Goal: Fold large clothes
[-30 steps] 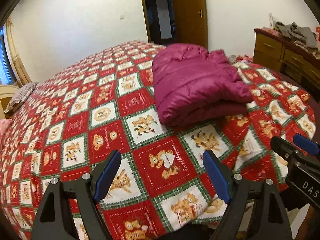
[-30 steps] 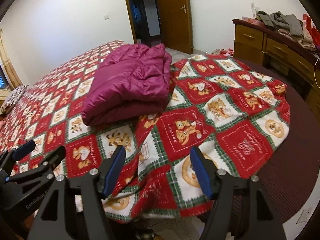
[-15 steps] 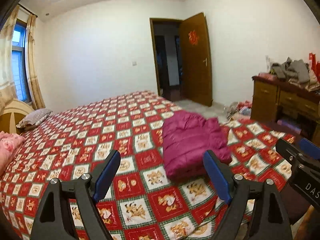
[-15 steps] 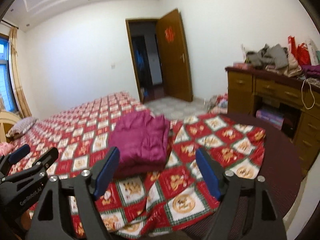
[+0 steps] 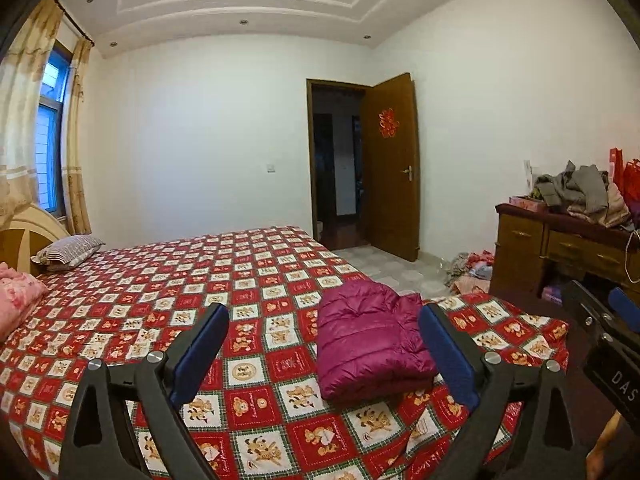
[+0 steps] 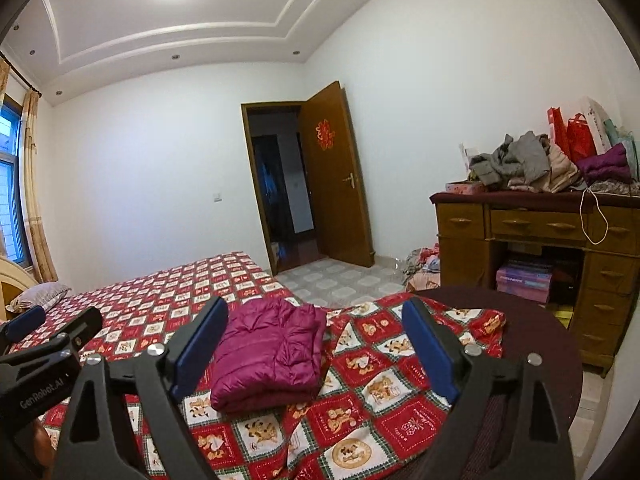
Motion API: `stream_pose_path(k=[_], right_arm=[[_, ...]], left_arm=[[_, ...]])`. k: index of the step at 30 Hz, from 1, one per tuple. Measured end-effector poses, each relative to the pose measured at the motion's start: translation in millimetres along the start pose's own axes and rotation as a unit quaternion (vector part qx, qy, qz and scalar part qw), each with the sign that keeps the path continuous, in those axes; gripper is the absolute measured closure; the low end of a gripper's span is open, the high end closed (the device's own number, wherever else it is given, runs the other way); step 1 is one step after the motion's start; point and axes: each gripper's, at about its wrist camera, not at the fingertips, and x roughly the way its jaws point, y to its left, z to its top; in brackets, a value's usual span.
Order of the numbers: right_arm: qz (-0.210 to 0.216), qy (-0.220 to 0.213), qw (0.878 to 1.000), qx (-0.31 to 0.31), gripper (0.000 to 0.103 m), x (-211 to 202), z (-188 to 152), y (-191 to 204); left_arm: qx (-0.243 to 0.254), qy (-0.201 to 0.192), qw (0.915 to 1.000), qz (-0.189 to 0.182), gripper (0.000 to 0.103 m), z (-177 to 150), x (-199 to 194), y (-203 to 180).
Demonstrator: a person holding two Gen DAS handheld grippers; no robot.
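Blue pads on both my grippers are spread wide right now, nothing pinched in either one. My left gripper has just been opening up some more, and the only thing between its fingers is the view of the bed further off. Same deal with my right gripper: jaws just been widening, empty, hanging in the air above the near end of the bed.

Straight ahead of both sits the magenta puffer jacket, folded into a chunky rectangle. It lies flat on the red teddy-bear quilt, near the foot end and toward the right side of the bed, well clear of my fingers. In the right wrist view the same jacket shows its stacked fold edges facing me.

The quilt covers most of the bed, and its corner bunches up over a dark maroon surface on the right; could be the bare mattress, I honestly can't tell through the fisheye. A striped pillow sits up by the headboard, with something pink just beside it.

Further out, a wooden dresser stands against the right wall with a heap of clothes on top. A brown door stands open in the far corner.
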Motion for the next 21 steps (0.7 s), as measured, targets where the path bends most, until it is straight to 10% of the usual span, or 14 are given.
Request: stream_pose_path(k=[21], right_arm=[[0.010,0.000,1.000,-0.020,0.012,-1.2,-4.1,7.2]], left_arm=[[0.001,-0.003,1.0000,0.001,0.006,-0.1,-5.6,0.7]])
